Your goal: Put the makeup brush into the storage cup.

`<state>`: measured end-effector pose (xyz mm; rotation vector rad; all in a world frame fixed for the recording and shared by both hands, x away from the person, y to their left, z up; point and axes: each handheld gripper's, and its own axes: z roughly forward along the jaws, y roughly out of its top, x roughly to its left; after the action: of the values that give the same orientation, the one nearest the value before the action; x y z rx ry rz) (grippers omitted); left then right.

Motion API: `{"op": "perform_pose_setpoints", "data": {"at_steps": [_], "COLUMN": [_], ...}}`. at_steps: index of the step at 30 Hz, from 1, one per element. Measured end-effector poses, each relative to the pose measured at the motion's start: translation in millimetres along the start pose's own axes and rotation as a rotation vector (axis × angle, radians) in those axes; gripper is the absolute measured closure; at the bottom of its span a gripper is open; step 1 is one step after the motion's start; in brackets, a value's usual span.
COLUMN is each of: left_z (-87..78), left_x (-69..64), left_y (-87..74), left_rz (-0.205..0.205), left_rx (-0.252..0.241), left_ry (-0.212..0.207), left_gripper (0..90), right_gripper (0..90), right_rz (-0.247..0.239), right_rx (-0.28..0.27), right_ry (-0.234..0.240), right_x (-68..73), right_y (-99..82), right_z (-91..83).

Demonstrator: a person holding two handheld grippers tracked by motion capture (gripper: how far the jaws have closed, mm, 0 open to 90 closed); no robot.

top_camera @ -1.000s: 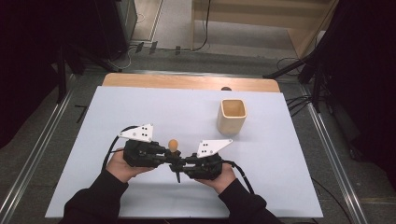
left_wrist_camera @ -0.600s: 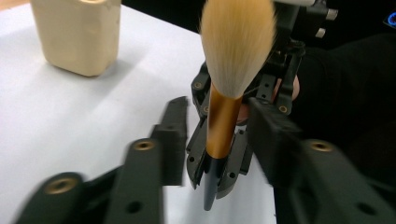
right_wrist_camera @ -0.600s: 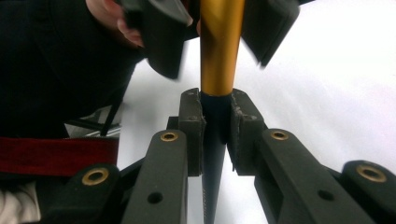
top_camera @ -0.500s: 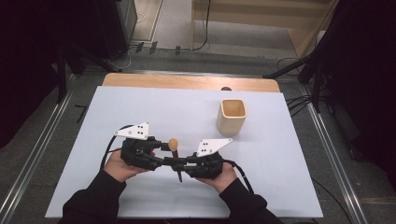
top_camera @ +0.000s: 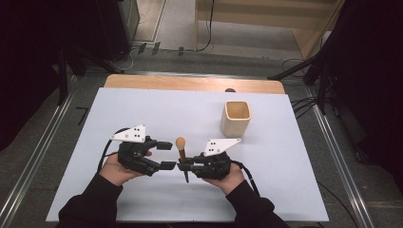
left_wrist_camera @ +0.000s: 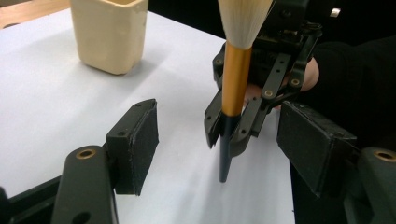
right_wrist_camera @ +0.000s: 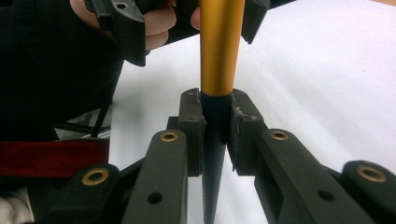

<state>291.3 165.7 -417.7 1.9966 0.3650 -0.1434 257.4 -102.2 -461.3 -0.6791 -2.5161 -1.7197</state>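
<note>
at the near edge of the white table (top_camera: 142, 109), the right gripper (top_camera: 183, 166) is clenching the dark lower handle of a makeup brush (top_camera: 181, 151), its pads (right_wrist_camera: 192, 119) pressing both sides just below the gold sleeve and holding it upright, tip at the tabletop. just beside it the left gripper (top_camera: 165, 155) is standing released, its jaws having just been opening, the brush in front of them untouched. farther back to the right, a cream cup (top_camera: 235, 118) is sitting well apart.
</note>
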Motion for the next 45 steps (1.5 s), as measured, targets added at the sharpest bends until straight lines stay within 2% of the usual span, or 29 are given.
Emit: {"op": "perform_pose_setpoints", "data": {"at_steps": [3,5,11,15,17,25,28,36,41,45], "left_z": [-1.2,-1.6,-1.1,-0.2,-0.1,-6.1,-10.9,-21.1,-25.4,-28.1], "left_x": [1.3,2.1,3.8,3.3,2.9,0.8,0.3,-3.0,-3.9,-5.7], "left_y": [-1.7,-2.8,-8.1,-12.6,-14.5,-26.0,-30.1,-41.4,-44.9,-48.1], "left_rz": [-0.002,-0.002,-0.005,0.039,0.046,0.072,0.054,0.056,0.051,0.056], "left_rx": [-0.008,0.004,0.024,0.051,0.054,0.002,-0.004,-0.034,-0.05,-0.067], "left_ry": [0.008,0.022,0.026,0.039,0.052,0.11,0.117,0.175,0.182,0.209], "left_gripper": [28.9,28.3,26.8,22.6,20.3,15.0,14.3,14.2,14.3,14.3], "right_gripper": [78.5,78.5,78.5,78.5,78.5,78.5,78.5,78.5,78.5,78.5], "right_rz": [0.003,0.006,-0.005,-0.009,-0.001,0.0,0.003,0.003,0.017,0.02], "right_rx": [0.011,0.016,0.025,0.026,0.026,0.017,0.016,0.004,-0.011,-0.019], "right_ry": [-0.003,-0.003,-0.013,-0.027,-0.033,-0.055,-0.062,-0.08,-0.09,-0.101], "right_x": [-1.4,-2.1,-3.4,-3.9,-4.6,-7.1,-7.8,-9.7,-12.3,-13.5], "right_y": [0.4,0.4,-0.2,0.1,0.3,1.7,1.7,2.3,2.9,3.6], "right_z": [-1.2,-1.2,0.3,-1.4,-2.4,-7.7,-9.0,-13.9,-18.6,-22.5]}}
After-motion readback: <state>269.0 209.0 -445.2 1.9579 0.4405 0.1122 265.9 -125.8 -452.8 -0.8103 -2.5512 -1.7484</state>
